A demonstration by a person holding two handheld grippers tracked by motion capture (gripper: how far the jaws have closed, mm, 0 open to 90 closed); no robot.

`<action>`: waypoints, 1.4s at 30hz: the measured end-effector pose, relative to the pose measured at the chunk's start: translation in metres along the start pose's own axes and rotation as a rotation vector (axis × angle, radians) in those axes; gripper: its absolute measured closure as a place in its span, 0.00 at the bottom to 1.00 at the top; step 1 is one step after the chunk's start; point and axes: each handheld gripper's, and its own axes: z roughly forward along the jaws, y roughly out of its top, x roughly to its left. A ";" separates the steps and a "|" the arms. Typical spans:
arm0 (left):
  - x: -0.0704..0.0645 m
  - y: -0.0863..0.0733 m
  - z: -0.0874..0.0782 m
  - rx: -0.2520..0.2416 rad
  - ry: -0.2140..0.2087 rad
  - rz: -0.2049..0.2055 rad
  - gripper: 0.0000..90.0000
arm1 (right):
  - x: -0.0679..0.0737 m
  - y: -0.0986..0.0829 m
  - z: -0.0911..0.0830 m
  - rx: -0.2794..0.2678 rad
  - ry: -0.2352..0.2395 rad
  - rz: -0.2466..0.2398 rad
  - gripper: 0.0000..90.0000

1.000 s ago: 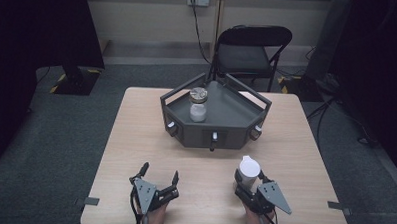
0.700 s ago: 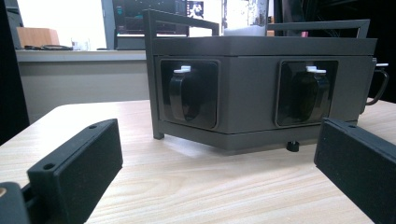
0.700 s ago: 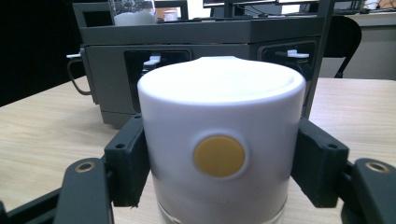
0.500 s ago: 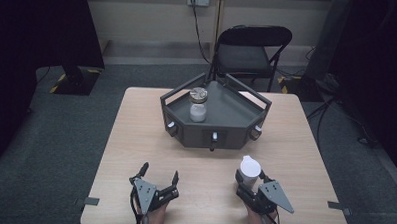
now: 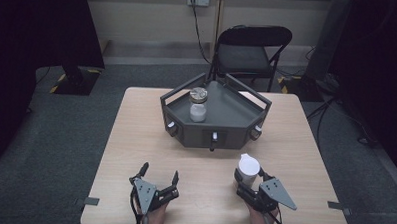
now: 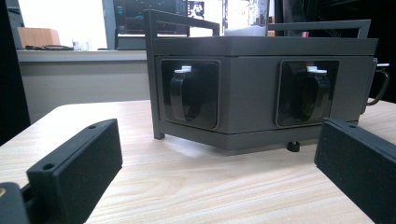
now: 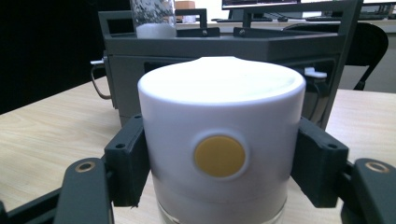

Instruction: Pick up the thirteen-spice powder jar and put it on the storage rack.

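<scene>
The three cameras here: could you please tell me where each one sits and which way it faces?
High view: above the person's side, looking forward and down on the table; left gripper and right gripper enter at the bottom.
Left gripper view: low over the table, facing the grey tray between its open jaws.
Right gripper view: behind the white container that its jaws clamp.
All three share the tray and its jar.

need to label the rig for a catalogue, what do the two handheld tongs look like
Both tongs, left and right, are black, with two flat rectangular jaws showing small round holes. Each carries a grey three-cornered plate on top, and a dark cable trails back from each.
</scene>
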 end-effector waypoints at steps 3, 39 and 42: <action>0.001 0.000 0.000 0.000 -0.003 0.000 0.00 | -0.002 0.005 -0.001 -0.007 0.007 -0.001 0.33; 0.000 0.000 0.000 0.000 -0.002 0.000 0.00 | -0.039 0.095 0.041 -0.061 0.114 -0.013 0.33; 0.000 0.000 0.000 0.000 -0.001 0.000 0.00 | -0.038 0.104 0.047 -0.071 0.111 -0.012 0.33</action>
